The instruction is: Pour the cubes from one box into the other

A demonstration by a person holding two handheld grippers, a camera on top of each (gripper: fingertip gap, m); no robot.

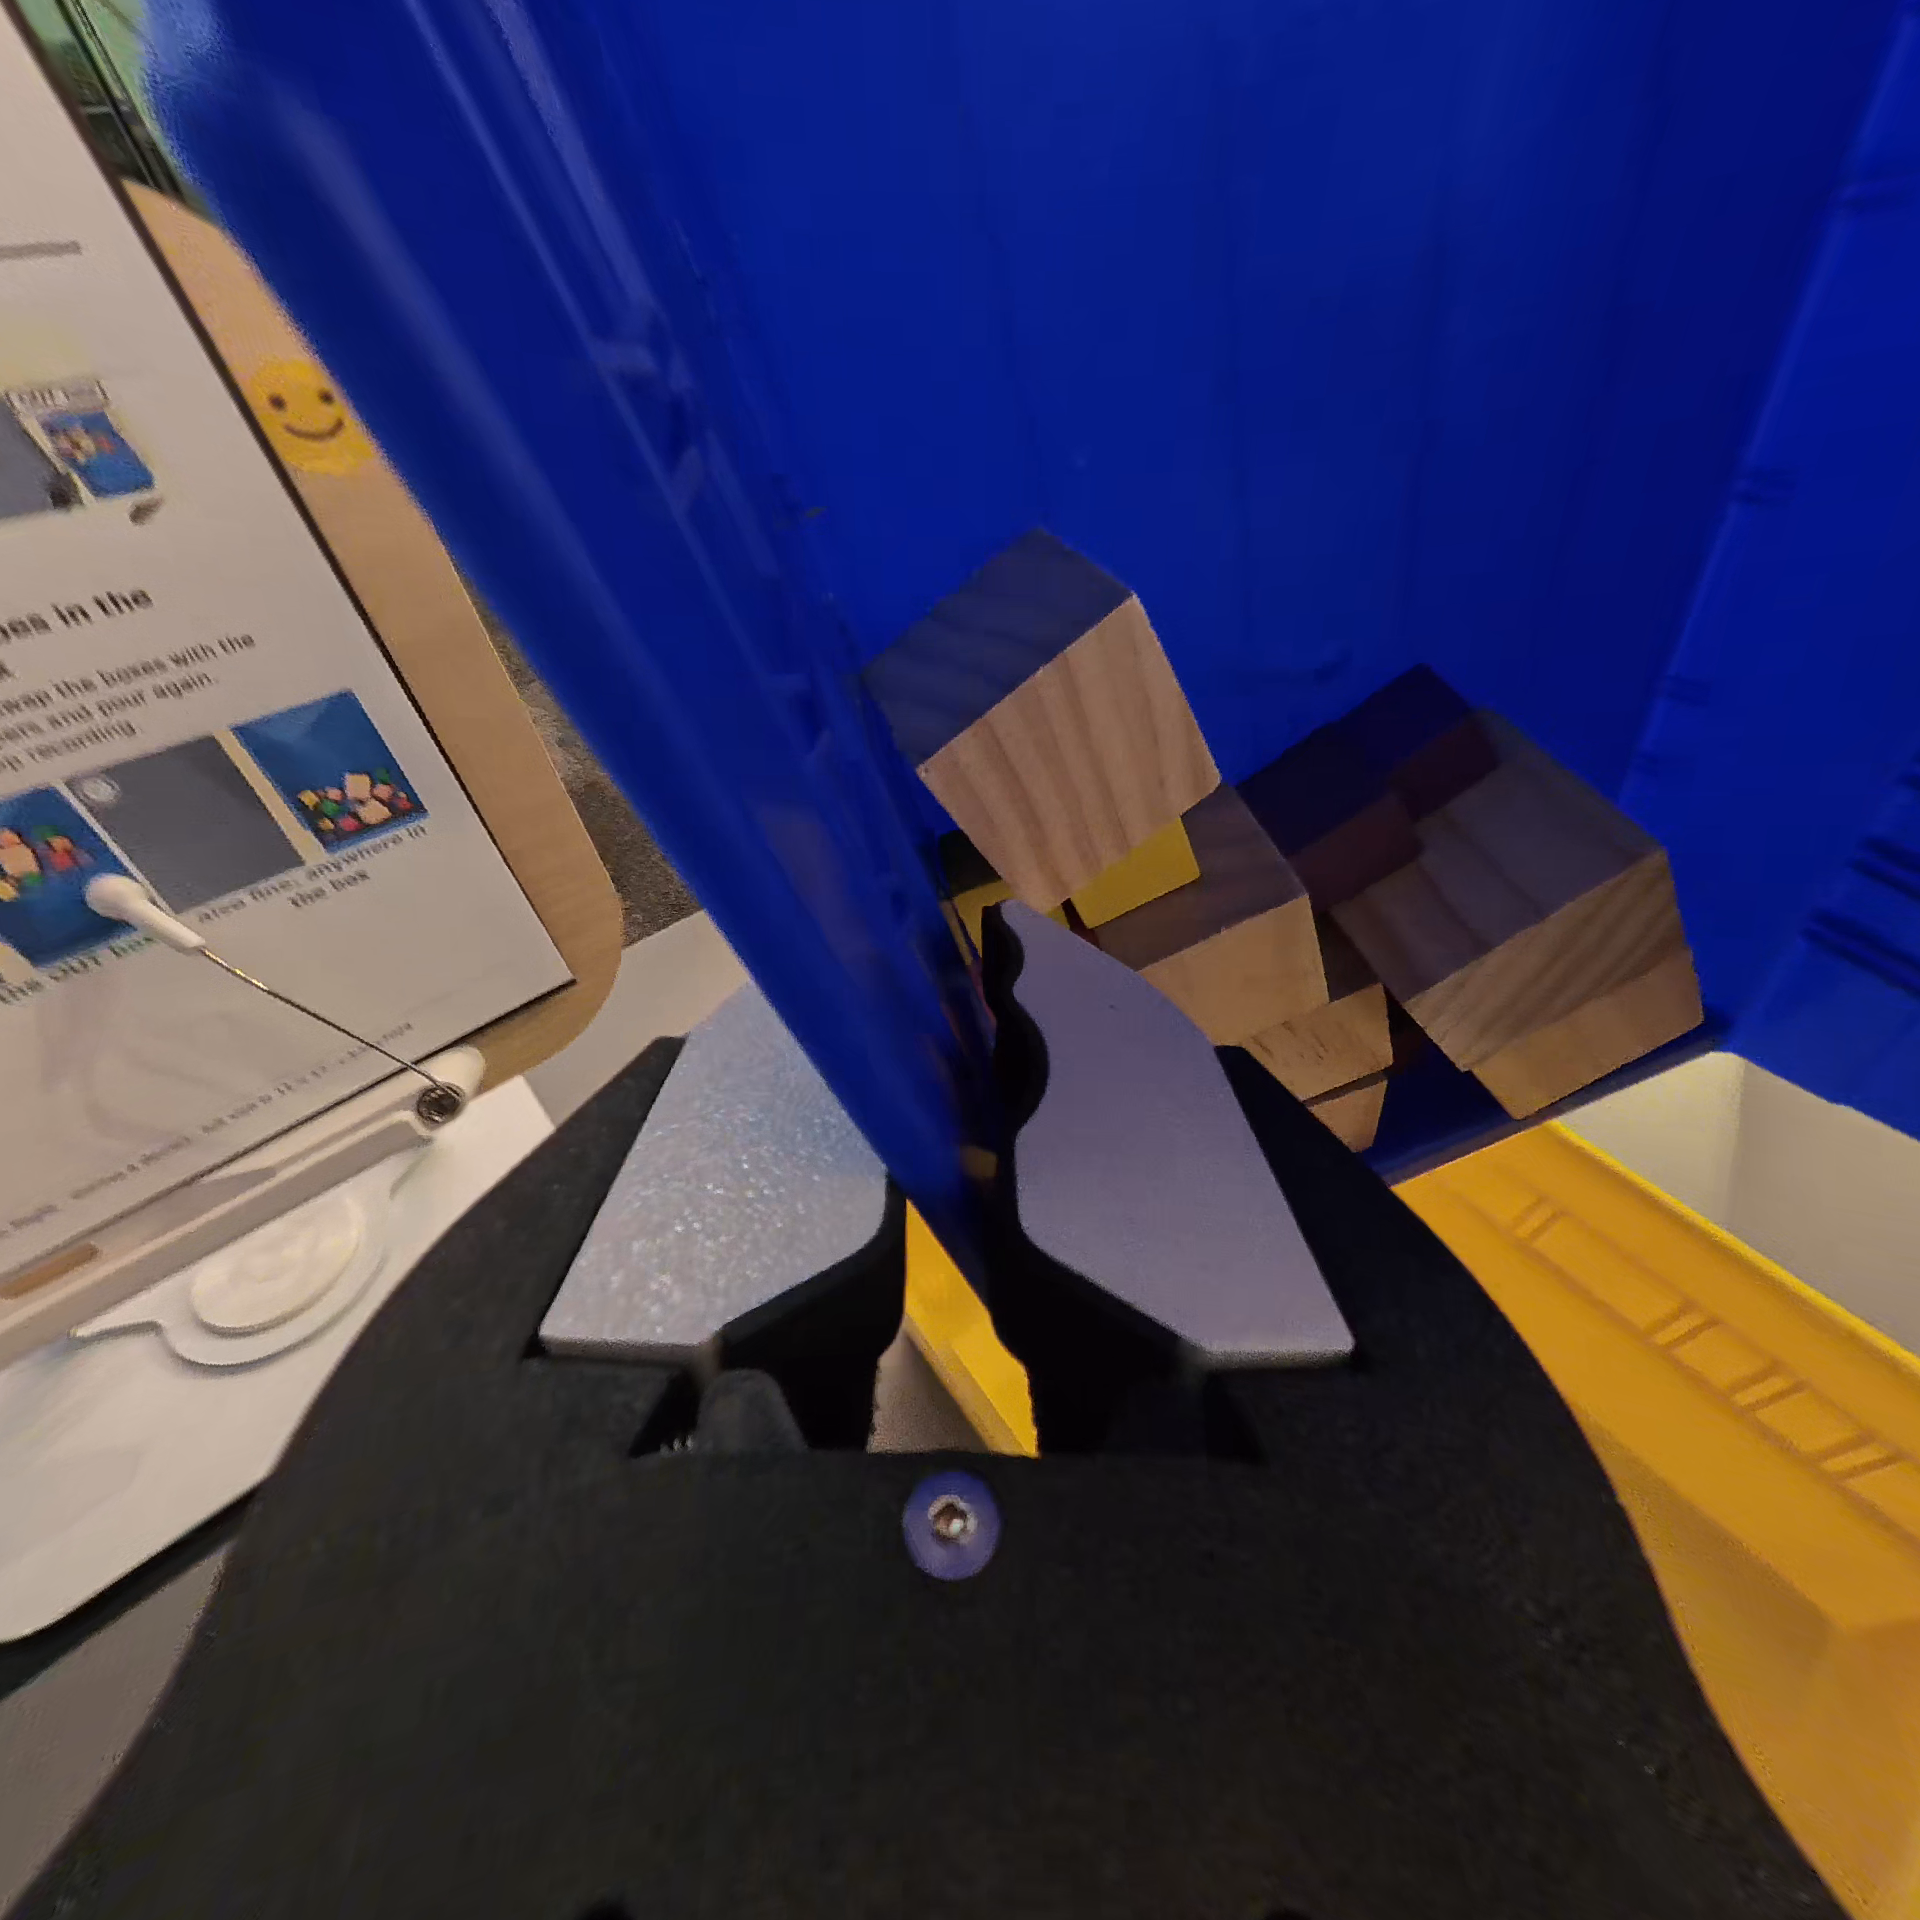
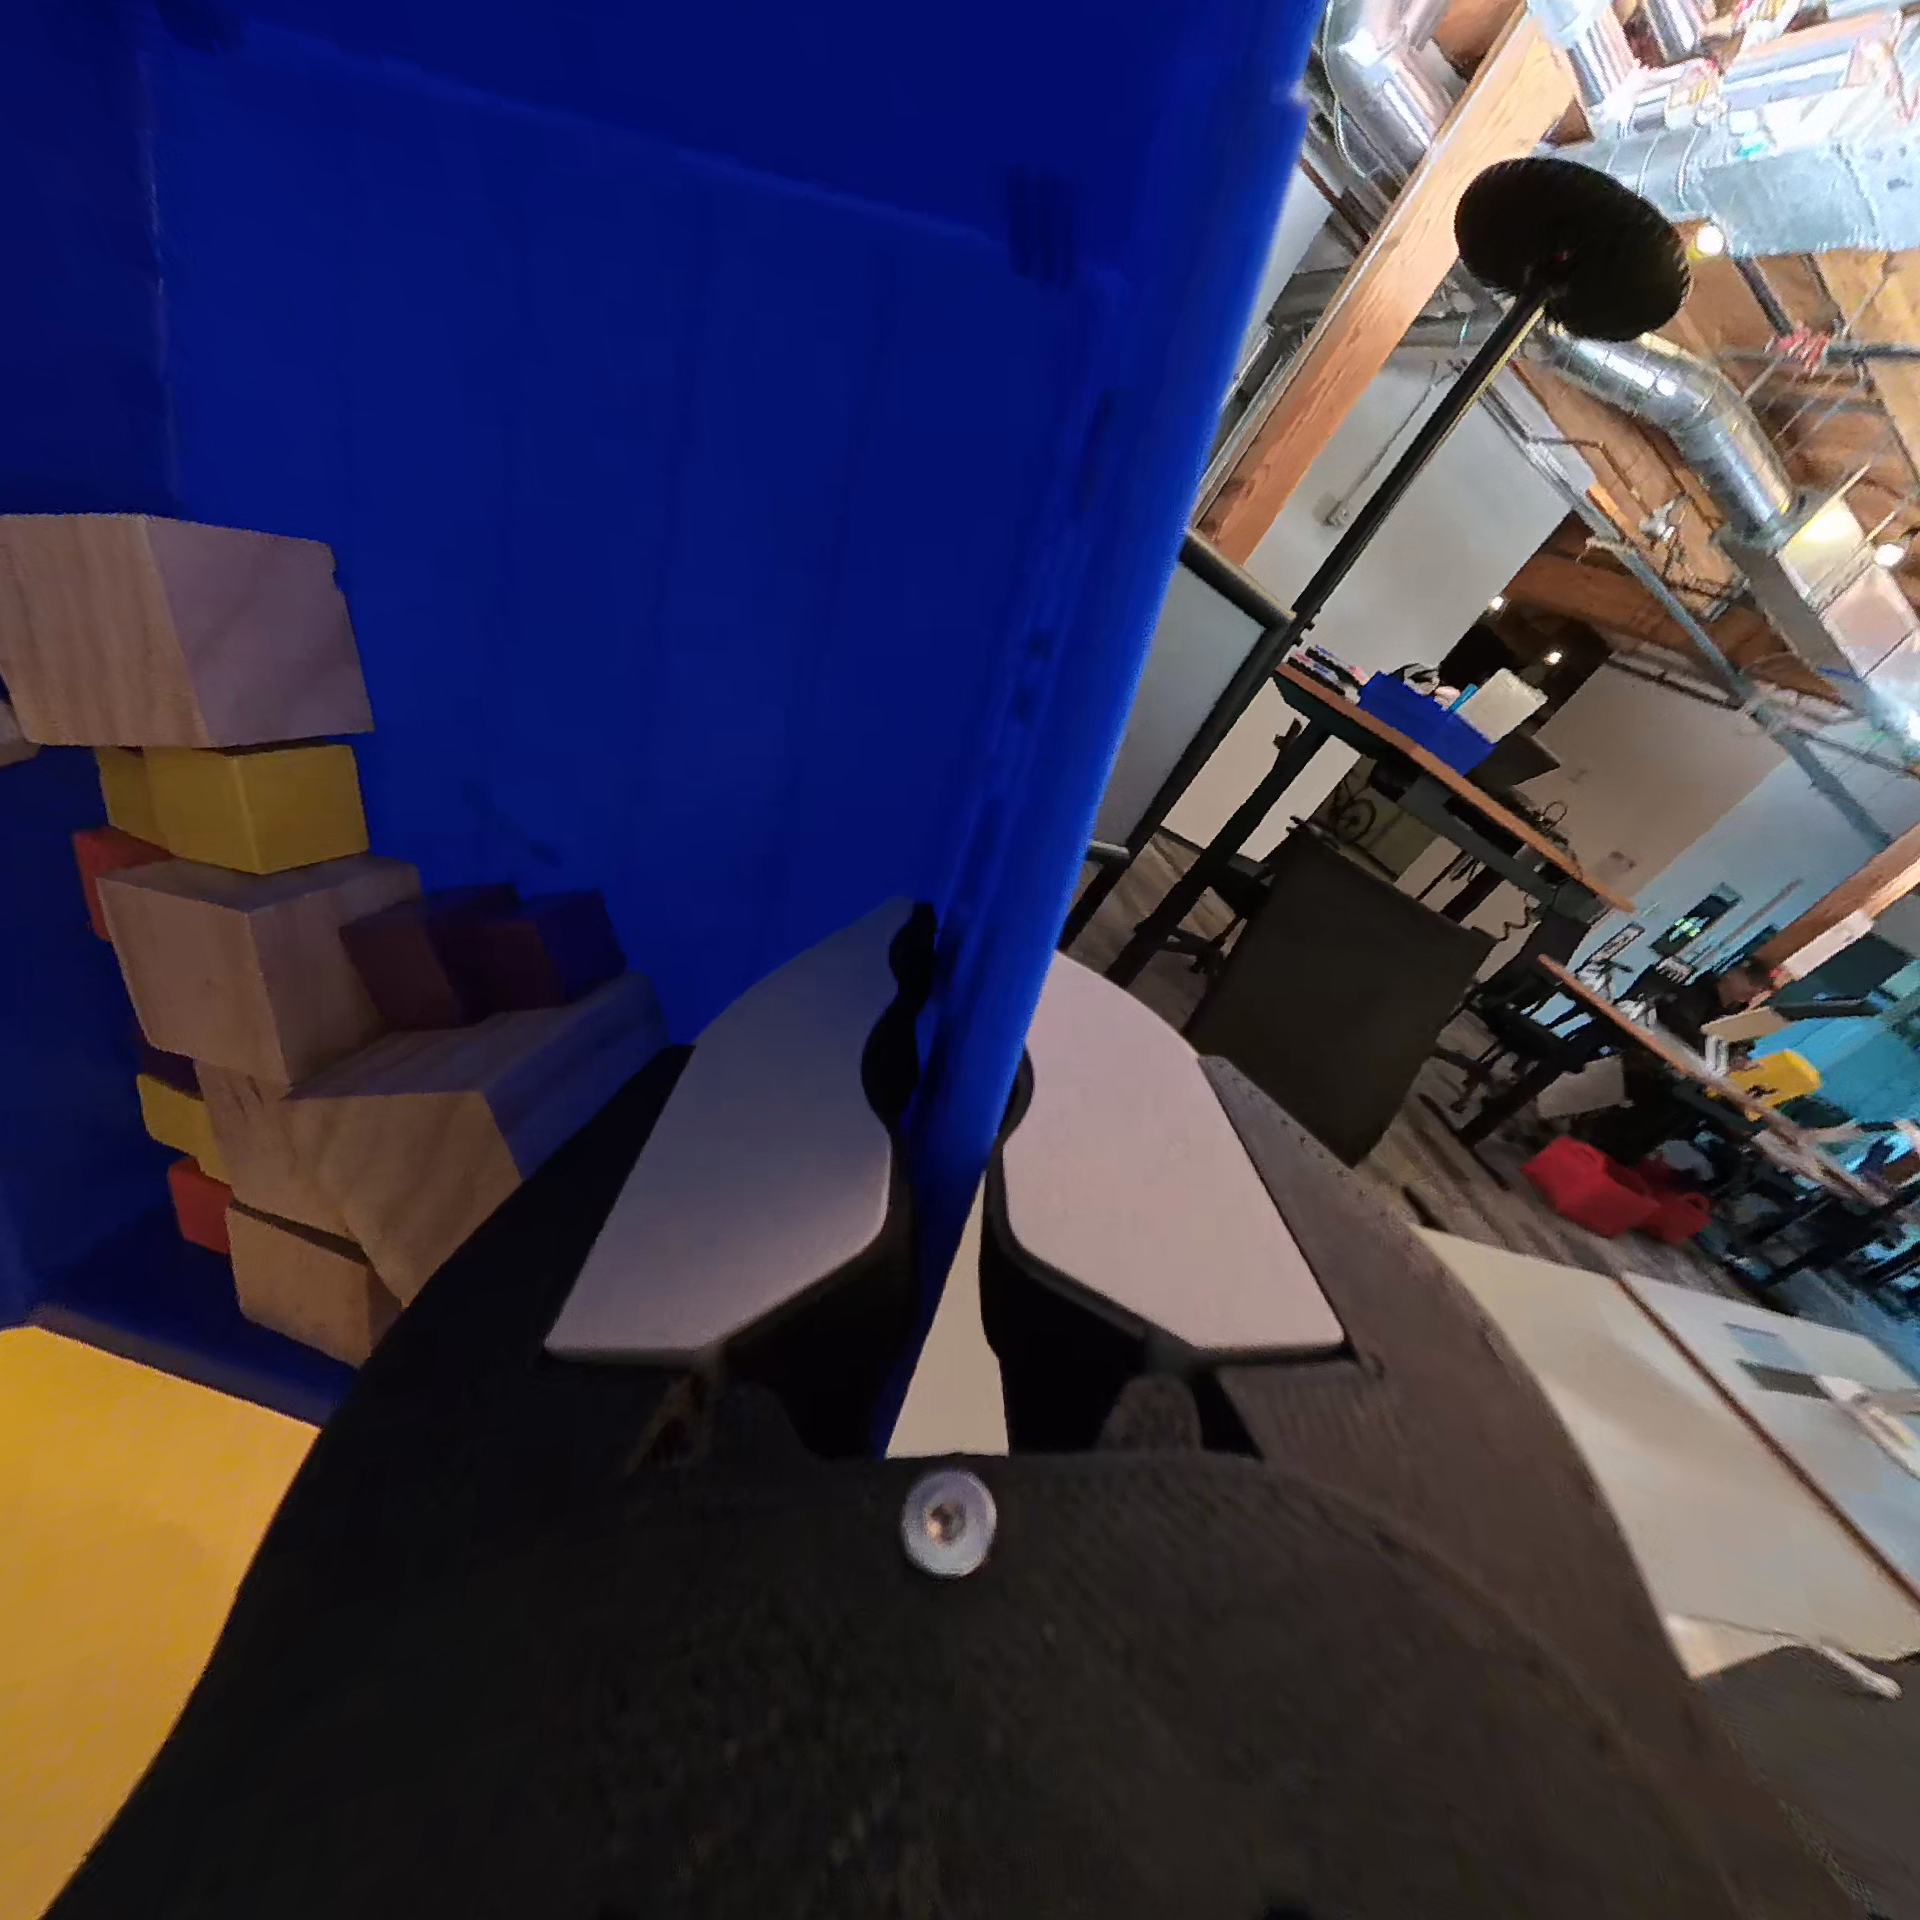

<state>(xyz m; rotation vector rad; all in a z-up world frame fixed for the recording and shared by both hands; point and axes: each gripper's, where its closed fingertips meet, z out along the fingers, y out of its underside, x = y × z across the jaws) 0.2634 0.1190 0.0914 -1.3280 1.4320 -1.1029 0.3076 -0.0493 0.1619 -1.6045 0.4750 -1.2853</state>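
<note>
A blue box is tipped steeply, its open mouth down over a yellow box. My left gripper is shut on the blue box's left wall. My right gripper is shut on its right wall. Several wooden cubes, plain wood with yellow and red ones among them, are piled at the blue box's lower rim just above the yellow box. They also show in the right wrist view, with the yellow box's floor below them.
A printed instruction sheet on a wooden board stands to the left, with a white clip stand at its foot. To the right are a black floor lamp, workbenches and a white table top.
</note>
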